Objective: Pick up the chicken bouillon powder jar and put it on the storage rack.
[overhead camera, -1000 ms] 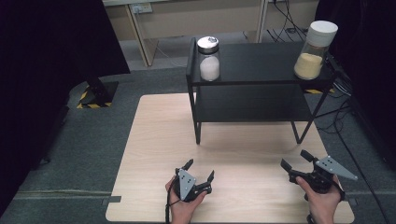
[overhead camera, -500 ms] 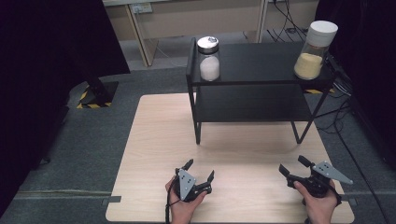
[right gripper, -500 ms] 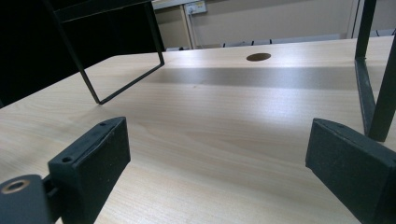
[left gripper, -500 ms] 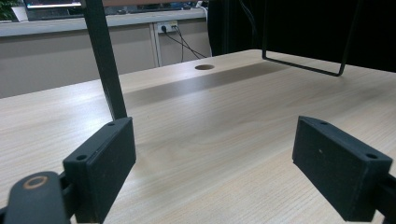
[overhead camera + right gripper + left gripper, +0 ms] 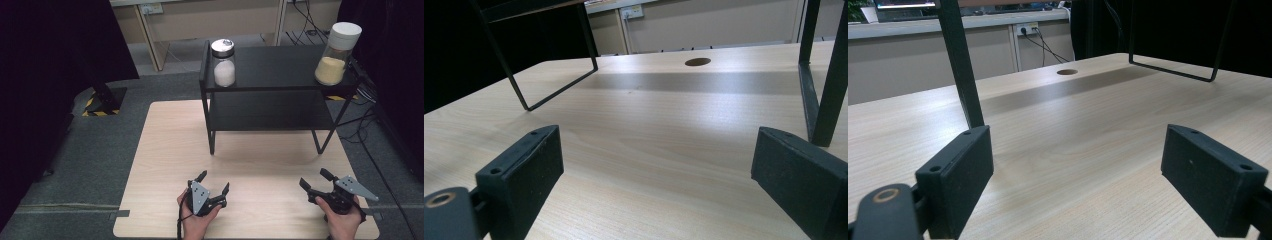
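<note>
Left gripper held low over near edge of wooden table, jaws spread wide, nothing between them; pads just above bare wood grain. Right gripper likewise released and empty, near front right corner, well apart from left one; pads over bare tabletop. Beyond both, black two-tier shelf standing on far half of table, legs visible in both gripper views. On top tier: jar of white powder with metal lid at left end, taller jar of yellow powder with white lid at right end. Both jars upright, far from either gripper.
</note>
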Tool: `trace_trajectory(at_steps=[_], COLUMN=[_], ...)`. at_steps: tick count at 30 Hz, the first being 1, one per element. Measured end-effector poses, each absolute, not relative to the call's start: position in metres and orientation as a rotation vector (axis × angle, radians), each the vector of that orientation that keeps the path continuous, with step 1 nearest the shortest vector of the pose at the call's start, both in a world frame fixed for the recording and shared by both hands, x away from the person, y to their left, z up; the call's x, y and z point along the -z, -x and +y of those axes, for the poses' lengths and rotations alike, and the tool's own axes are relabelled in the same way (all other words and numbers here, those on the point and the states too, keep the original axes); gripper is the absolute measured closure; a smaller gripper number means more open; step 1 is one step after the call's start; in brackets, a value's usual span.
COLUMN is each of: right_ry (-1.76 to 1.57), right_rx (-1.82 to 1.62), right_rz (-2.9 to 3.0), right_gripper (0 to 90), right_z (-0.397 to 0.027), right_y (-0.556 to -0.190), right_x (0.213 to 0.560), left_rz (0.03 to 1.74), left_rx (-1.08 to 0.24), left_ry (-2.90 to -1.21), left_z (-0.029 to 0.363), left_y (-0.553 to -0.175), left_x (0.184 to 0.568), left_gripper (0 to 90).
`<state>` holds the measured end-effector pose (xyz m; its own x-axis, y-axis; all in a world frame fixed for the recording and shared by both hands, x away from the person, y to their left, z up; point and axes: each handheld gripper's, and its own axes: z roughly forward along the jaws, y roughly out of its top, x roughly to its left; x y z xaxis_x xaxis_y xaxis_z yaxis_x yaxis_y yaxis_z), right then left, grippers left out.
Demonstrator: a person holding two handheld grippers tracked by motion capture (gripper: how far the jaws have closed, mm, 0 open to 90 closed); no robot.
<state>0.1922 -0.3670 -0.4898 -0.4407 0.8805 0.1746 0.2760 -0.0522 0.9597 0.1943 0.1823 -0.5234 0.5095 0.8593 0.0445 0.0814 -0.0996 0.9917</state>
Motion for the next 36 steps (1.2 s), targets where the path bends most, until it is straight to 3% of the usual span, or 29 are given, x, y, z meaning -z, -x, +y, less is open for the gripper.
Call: trace_trajectory(at_steps=[36], right_ry=[-1.222], right_rx=[-1.493], right_rz=[1.759], right_gripper=[6.7], right_z=[-0.3613], right_y=[-0.1970], right_x=[0.4931], left_rz=[0.842], left_rx=[-0.802], left_ry=[-1.544], left_z=[0.1824], left_y=[-0.1946], left_x=[0.5233], left_gripper=[12.8])
